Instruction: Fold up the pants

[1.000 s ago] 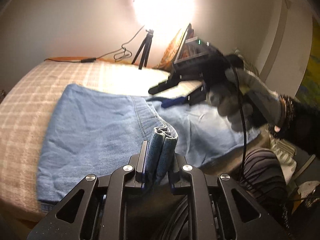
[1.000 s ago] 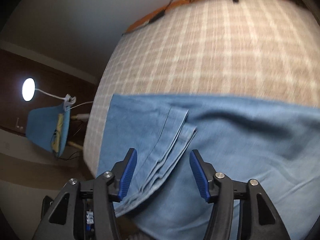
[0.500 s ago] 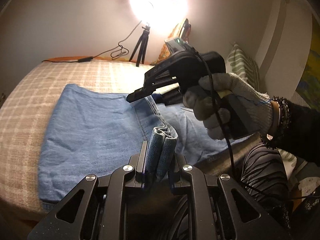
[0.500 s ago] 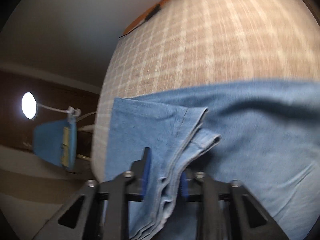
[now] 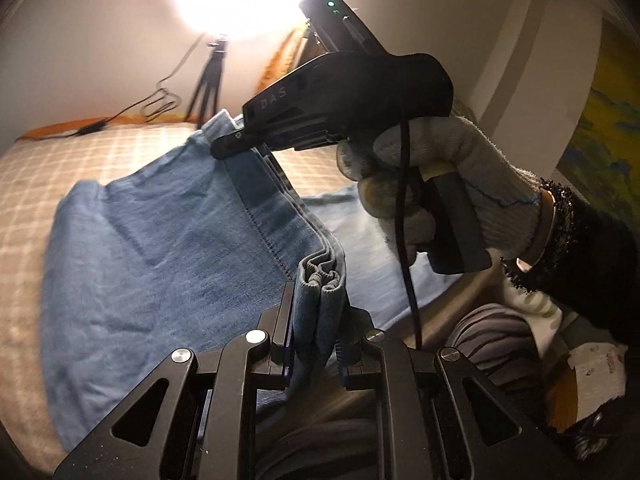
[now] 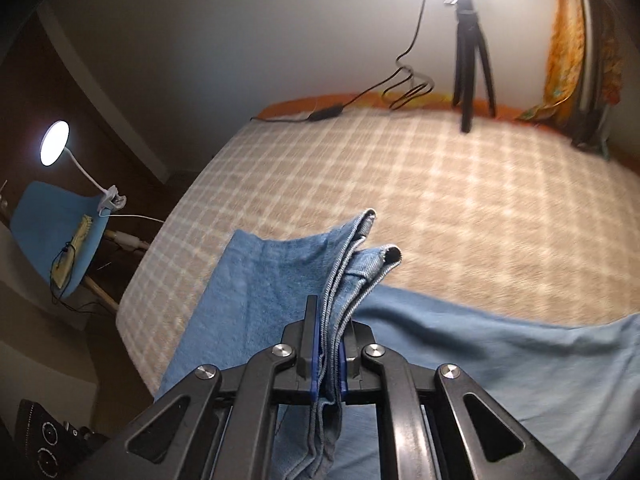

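While the light-blue denim pants (image 5: 160, 248) drape over the beige checked bedspread (image 6: 460, 200), the left gripper (image 5: 318, 320) clamps one bunched hem corner and the right gripper (image 6: 329, 356), in a gloved hand (image 5: 432, 176), pinches the other, both raised.

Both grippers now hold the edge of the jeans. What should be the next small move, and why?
Probably carry the held edge together across toward the far end of the pants. The left gripper and the right gripper are each shut on stacked denim layers, the edge is lifted and taut between them, and the rest lies flat on the checked bedcover, ready to be folded over.
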A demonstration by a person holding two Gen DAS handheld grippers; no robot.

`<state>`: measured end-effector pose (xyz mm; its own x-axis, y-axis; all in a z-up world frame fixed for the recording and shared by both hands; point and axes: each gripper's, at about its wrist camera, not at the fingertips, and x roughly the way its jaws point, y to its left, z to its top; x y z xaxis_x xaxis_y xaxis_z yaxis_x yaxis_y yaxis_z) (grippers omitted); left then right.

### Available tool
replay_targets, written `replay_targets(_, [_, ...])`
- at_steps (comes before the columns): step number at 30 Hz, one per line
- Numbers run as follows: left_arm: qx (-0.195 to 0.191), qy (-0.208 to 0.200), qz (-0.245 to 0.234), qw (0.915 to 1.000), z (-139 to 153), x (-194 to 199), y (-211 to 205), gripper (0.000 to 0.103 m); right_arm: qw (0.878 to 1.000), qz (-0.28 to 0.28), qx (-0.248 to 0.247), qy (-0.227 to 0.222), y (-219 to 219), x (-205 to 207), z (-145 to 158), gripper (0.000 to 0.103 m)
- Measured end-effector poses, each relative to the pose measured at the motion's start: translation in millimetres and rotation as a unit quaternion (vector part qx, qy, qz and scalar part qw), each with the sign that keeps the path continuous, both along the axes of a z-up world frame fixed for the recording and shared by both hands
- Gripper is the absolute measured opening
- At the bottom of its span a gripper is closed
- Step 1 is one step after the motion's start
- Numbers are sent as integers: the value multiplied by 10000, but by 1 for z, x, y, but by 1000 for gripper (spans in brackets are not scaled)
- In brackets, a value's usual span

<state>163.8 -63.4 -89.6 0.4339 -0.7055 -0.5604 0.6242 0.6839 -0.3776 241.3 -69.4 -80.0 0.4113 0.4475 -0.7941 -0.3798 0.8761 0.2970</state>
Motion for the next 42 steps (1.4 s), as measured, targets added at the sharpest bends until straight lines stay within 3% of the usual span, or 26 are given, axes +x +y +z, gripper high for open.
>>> replay_targets(6, [211, -88, -424, 9988, 17, 7, -41, 14, 9997, -184, -33, -139, -53, 0, 12, 4])
replay_targets(12, [257, 73, -796, 9965, 25, 17, -78, 14, 9988, -464, 73, -156, -100, -1, 15, 4])
replay_targets(20, [421, 152, -1155, 9923, 22, 22, -121, 13, 9973, -683, 180, -221, -154, -5, 14, 4])
replay_targets(42, [113, 121, -1972, 9802, 22, 3, -233, 13, 9892, -1401, 250, -342, -309, -25, 17, 4])
